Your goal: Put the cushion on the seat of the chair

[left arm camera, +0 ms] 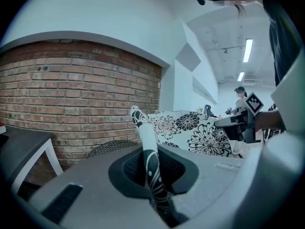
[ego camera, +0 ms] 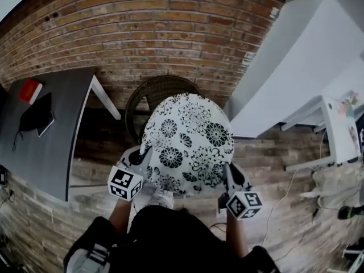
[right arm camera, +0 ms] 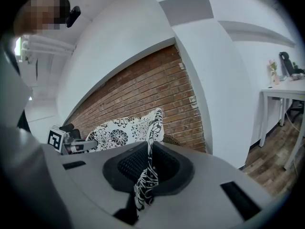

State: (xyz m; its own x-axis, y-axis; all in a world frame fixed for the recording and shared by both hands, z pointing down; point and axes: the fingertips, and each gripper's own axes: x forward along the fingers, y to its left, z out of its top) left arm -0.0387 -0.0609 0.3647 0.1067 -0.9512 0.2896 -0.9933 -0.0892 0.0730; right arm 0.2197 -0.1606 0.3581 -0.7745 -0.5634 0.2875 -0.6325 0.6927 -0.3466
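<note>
The left gripper [left arm camera: 157, 191] pinches the left edge of the floral cushion [ego camera: 187, 144], and the right gripper [right arm camera: 143, 189] pinches its right edge. The cushion is held aloft before the wicker chair [ego camera: 149, 92], so this looks like the carrying step. Next, lower it flat onto the seat.

One floral cushion [ego camera: 187, 141], one wicker chair [ego camera: 152, 91], two grippers (left gripper [ego camera: 141, 159], right gripper [ego camera: 232, 178]), one grey table [ego camera: 51, 147]

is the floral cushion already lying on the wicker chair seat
No, the black-and-white floral cushion is held up in the air, pinched by the left gripper and right gripper, off the dark wicker chair.
</note>
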